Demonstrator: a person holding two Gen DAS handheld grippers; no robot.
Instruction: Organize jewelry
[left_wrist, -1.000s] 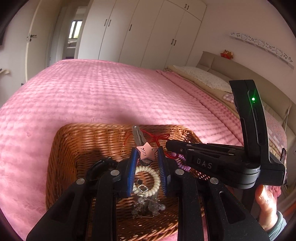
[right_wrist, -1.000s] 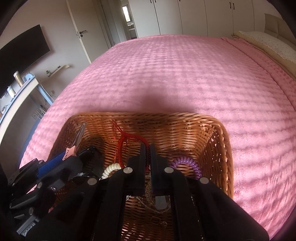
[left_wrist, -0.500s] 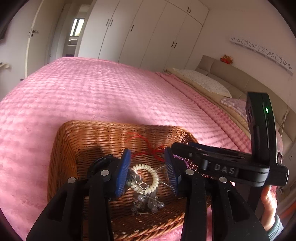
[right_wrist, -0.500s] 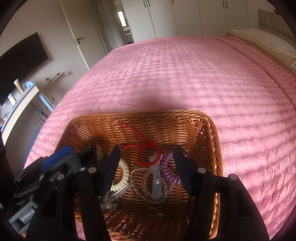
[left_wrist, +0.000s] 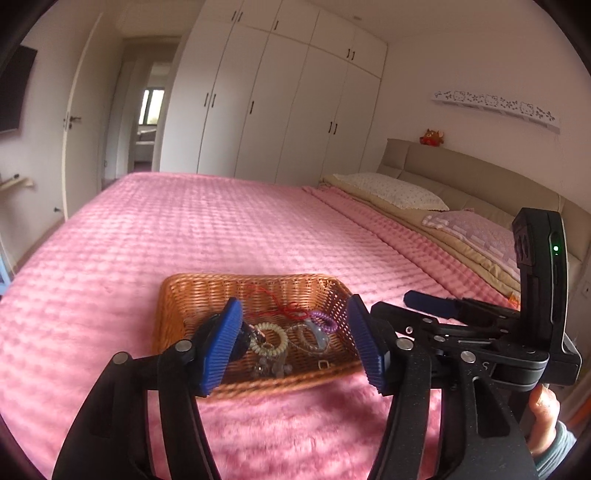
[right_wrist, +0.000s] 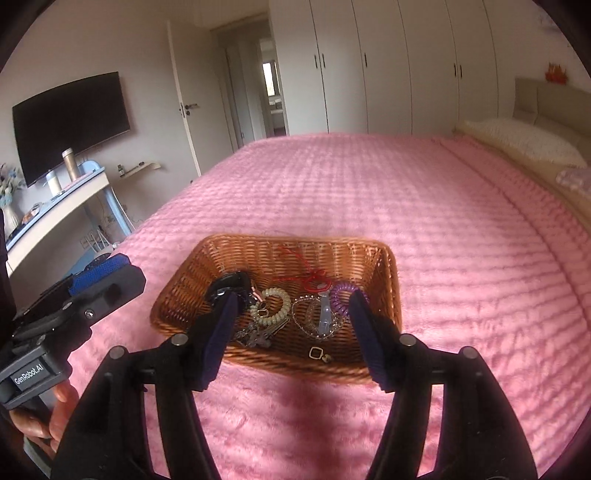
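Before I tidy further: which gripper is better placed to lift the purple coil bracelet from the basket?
Right, probably. The purple coil bracelet lies on the right of the basket, just inside the right gripper's right finger; the left gripper frames it farther off-center. Both are open and empty.

A wide bed (right_wrist: 424, 206) fills the room, covered by a pink quilted blanket (left_wrist: 184, 236). A brown wicker basket (right_wrist: 388, 273) sits on the blanket near the bed's front edge. At the head end, two pillows lie side by side: a cream one (left_wrist: 391, 190) and a lilac one (left_wrist: 476, 229) beside it.
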